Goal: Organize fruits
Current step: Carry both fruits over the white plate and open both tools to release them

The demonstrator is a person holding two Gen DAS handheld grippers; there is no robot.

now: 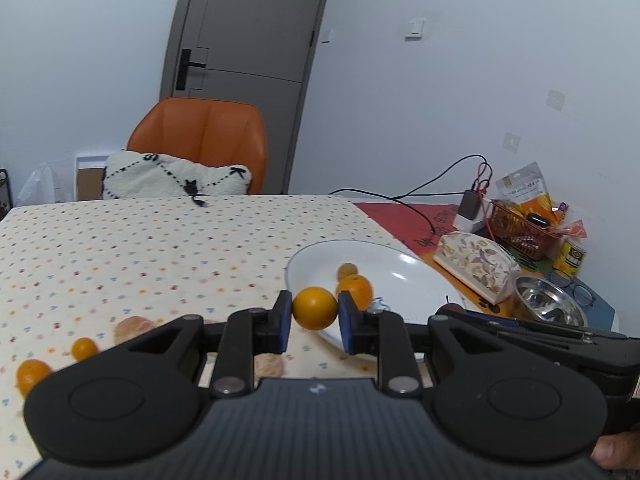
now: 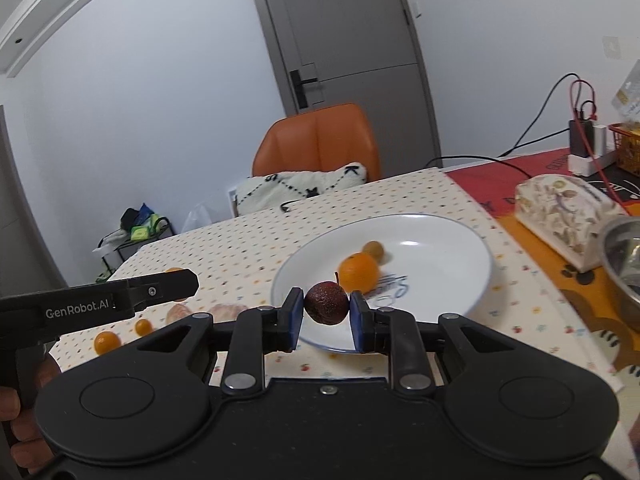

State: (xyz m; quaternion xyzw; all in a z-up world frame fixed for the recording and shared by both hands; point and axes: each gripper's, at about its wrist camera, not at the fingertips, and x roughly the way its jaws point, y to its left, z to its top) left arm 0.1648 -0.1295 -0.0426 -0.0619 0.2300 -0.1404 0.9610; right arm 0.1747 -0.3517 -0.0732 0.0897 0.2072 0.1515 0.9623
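Nearest the left wrist camera, the left tongs [image 1: 315, 312] are clamped on a small orange [image 1: 315, 307], one blue pad pressed to each side so the round fruit sits squarely between the tips and cannot roll out. It hangs over the near rim of the white plate [image 1: 404, 280], which suggests it is being carried there for release.

In the right wrist view the right tongs [image 2: 326, 312] grip a dark, wrinkled purple fruit [image 2: 326, 303], perhaps a passion fruit, in the same side-to-side pinch, also above the near edge of the plate [image 2: 440, 236].

Just beyond both tips, inside the plate, lie a second orange [image 2: 359, 273] and, behind it, a small tan fruit [image 2: 374, 250], blurred, so the sorting looks partly done.

To the left, on the dotted cloth of the table [image 1: 120, 248], wait two kumquats [image 1: 84, 348] and peeled citrus pieces [image 1: 134, 329], well apart from the plate.

Farther right stand a floral tissue box [image 1: 474, 266], a steel bowl [image 1: 548, 306] and a red basket [image 1: 520, 228]. Beyond the table, an orange chair [image 1: 200, 136] holds a white cushion [image 1: 176, 178].
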